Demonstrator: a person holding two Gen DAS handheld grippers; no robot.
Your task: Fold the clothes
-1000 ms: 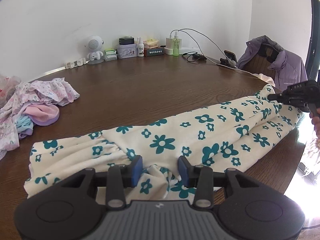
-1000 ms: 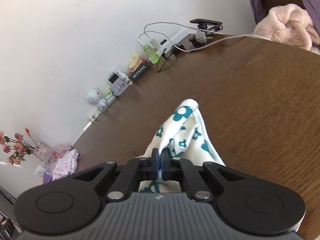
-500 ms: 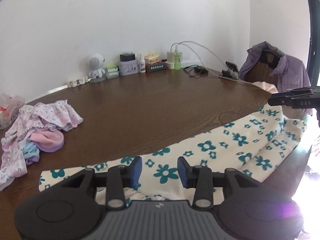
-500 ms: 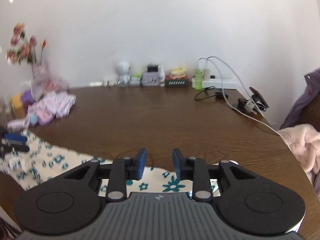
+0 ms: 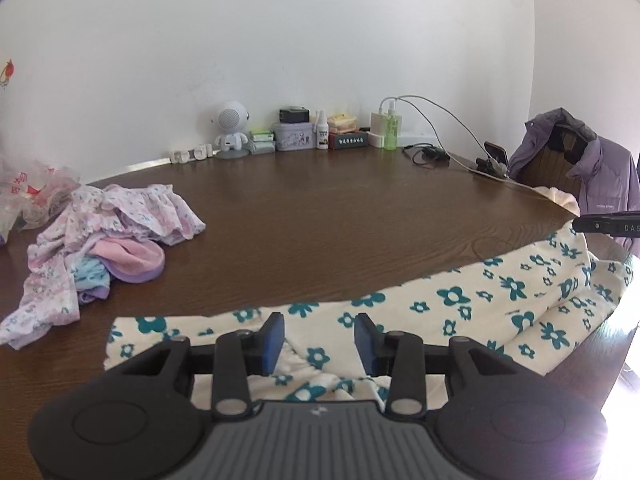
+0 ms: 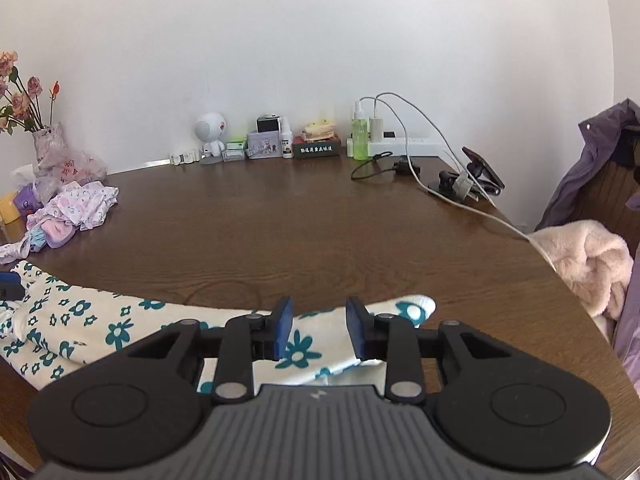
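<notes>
1. Looking along both cameras, we are seeing the flowered garment (image 5: pixel 460 304) lying in a long, loosely flattened band along the near edge of the worktop (image 5: pixel 340 216), with one end beneath each gripper
2. We are holding the left gripper (image 5: pixel 319 339) released above the gathered end, its pads apart and nothing pinched between them
3. We are keeping the right gripper (image 6: pixel 319 328) released too, poised above the narrow rounded end (image 6: pixel 416 309), with the cloth lying below the pads, not clamped
4. We are judging the fabric light, soft and limp: it is likely to sag and bunch when lifted, so one pinch will not carry its shape
5. We are thinking the best holds are the two outer corners, pinched through the hem and lifted together
</notes>
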